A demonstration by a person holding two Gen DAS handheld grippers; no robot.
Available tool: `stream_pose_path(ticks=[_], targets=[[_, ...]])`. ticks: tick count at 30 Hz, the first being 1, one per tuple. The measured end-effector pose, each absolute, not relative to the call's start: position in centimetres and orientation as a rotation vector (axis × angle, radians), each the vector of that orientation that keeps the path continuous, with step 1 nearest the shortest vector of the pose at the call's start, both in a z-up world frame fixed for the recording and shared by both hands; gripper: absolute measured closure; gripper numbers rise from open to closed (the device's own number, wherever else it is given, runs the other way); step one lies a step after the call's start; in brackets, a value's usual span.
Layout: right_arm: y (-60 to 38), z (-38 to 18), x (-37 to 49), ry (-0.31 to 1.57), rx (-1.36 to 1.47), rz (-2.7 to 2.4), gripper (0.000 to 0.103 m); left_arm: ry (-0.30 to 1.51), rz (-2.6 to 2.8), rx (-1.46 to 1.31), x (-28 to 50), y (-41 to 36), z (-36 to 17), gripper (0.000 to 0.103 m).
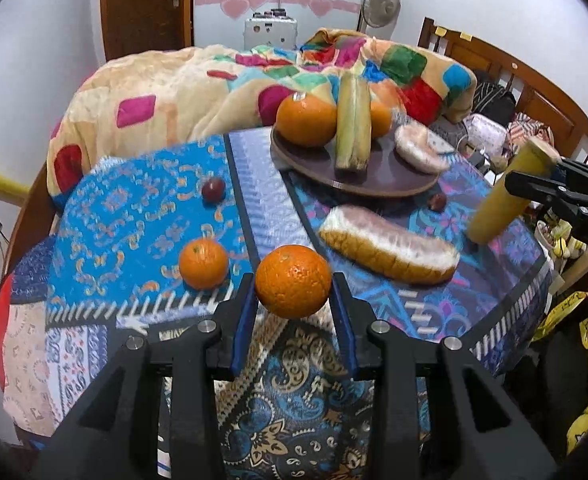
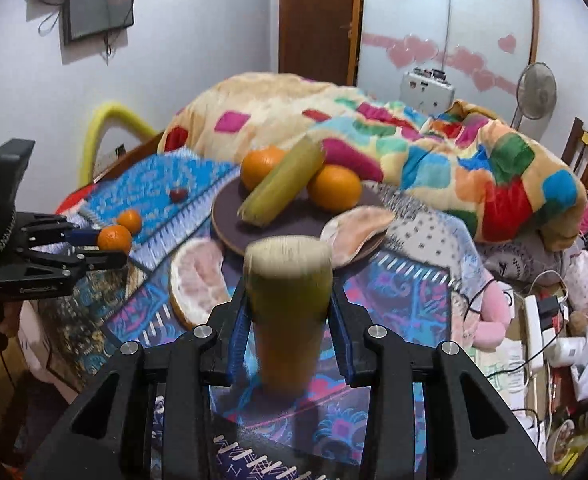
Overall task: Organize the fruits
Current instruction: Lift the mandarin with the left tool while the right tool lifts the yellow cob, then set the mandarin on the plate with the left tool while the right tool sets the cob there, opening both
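Closest, the left claw [image 1: 293,300] pinches an orange [image 1: 293,281] above the patterned counter [image 1: 142,216]; the right claw [image 2: 289,312] grips a yellow-green stalk piece [image 2: 288,300]. Farther back, a dark plate [image 1: 378,176] holds two oranges [image 1: 306,120] and another stalk [image 1: 353,128].

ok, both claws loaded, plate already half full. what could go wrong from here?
1. The left claw pinches the orange only at its fingertips, above the cloth; being round, it could slip out and roll.
2. The right claw holds the sugarcane piece upright by its middle; it may swing or tilt in the grip.
3. The plate already carries two oranges, cane pieces and a pomelo piece near its rim; new fruit could knock that off.
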State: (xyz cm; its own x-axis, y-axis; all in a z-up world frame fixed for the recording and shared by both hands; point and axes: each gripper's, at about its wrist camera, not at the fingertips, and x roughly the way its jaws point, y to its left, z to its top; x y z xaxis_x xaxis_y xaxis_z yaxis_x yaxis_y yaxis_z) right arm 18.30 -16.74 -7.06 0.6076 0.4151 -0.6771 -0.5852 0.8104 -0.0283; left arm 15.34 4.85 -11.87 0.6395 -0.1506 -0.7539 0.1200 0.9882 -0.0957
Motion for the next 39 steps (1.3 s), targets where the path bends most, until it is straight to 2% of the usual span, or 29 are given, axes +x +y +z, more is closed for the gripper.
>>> stream_pose_path(ticks=[11, 22, 39], targets=[[-15.8, -5.2, 19.1, 0.646, -0.217, 0.628, 0.070, 0.784, -0.161, -0.009, 17.2, 3.2, -8.5, 0.067], [-13.7, -5.1, 20.9, 0.623, -0.220, 0.671, 0.070, 0.789, -0.174, 0.007, 20.5, 1.8, -9.2, 0.067], [-11.5, -8.2, 28.1, 0.706, -0.180, 0.641, 0.069, 0.850, -0.133, 0.048, 26.7, 1.8, -11.2, 0.067]])
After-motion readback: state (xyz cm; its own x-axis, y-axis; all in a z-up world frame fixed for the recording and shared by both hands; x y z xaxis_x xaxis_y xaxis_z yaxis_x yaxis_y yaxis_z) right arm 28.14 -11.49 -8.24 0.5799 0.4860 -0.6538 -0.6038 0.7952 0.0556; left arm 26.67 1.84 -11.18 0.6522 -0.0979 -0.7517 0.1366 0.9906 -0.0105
